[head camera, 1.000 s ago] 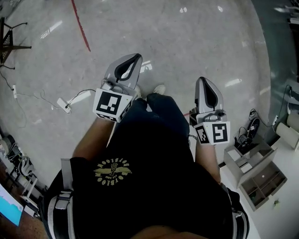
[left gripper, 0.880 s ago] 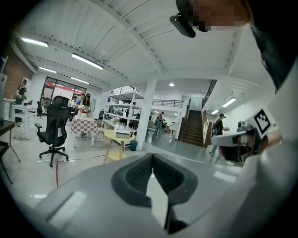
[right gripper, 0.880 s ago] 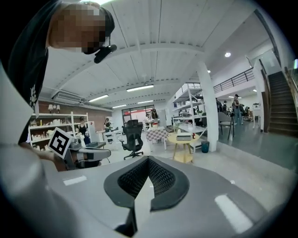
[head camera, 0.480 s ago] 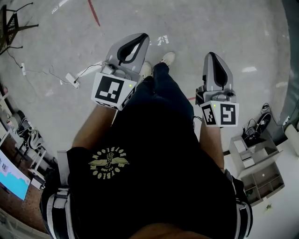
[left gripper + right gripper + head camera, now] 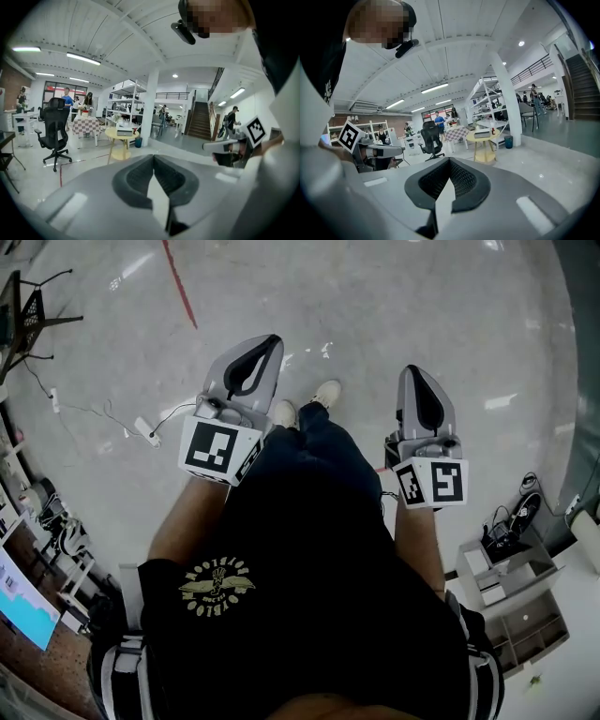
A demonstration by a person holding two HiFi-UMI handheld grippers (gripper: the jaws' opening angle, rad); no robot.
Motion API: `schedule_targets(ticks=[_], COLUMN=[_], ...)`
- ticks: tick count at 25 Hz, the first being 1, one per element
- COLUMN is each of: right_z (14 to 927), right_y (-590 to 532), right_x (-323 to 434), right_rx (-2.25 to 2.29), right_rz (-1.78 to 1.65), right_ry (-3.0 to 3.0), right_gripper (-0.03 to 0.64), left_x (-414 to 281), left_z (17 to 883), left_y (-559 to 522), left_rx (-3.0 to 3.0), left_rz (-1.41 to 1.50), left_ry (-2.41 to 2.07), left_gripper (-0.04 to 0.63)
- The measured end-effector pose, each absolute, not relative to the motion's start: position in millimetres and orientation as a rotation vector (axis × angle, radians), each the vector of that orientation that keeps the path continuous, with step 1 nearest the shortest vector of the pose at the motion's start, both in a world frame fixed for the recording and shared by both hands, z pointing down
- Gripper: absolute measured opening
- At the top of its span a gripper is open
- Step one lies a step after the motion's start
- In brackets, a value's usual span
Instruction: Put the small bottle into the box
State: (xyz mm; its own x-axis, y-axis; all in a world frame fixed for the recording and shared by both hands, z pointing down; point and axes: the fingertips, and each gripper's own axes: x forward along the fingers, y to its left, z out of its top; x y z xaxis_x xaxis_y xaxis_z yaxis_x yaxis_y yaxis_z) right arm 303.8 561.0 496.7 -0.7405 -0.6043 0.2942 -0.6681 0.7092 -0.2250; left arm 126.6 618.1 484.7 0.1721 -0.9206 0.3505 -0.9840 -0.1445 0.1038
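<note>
Compared with a second ago the whole floor has slid under the camera. The white shoe [image 5: 326, 392] now pokes out ahead of the legs, and both grippers sit a touch differently in frame. I read that as the person walking, not working.

Head view: the left hand-held gripper [image 5: 270, 343] and right hand-held gripper [image 5: 412, 373] are both held out at waist height over bare floor [image 5: 450, 306], well apart from each other. That looks like a plain carrying pose to me, tools kept out front and clear of the body while moving. The grey compartment box [image 5: 534, 638] sits on a white worktop [image 5: 574, 688] way off at the lower right, not near either gripper. I can't find the small bottle anywhere in this view.

Left gripper view: the left hand-held gripper [image 5: 153, 157] has its jaws together with nothing in them, looking out over an open hall with a yellow round table [image 5: 123, 136] and an office chair [image 5: 55, 126].

Right gripper view: same story. The right hand-held gripper [image 5: 450, 160] is closed and empty, and no bottle is close by.

My guess is the task hasn't really started, and the next step is turning towards that worktop.
</note>
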Motion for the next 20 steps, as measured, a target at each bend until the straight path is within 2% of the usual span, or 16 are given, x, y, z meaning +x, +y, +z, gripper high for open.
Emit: schedule_targets(ticks=[8,16,20], right_z=[504.2,506.8,497.1], right_y=[529.7,511.2,503.6], right_x=[274.4,272.4,293.5], right_rx=[0.947,0.951,0.985], right_rz=[0.49,0.479,0.459], right_ry=[-2.758,-2.752,-2.733], right_gripper=[0.008,0.008,0.008], left_x=[108.9,109.1,131.0], left_z=[486.8,491.0,480.5], left_y=[589.6,569.2,555.4], left_rx=[2.138,2.156,2.195], left_rz=[0.295,0.286,0.281], left_ry=[-1.852,-1.822,-1.81], left_gripper=[0.0,0.0,0.0])
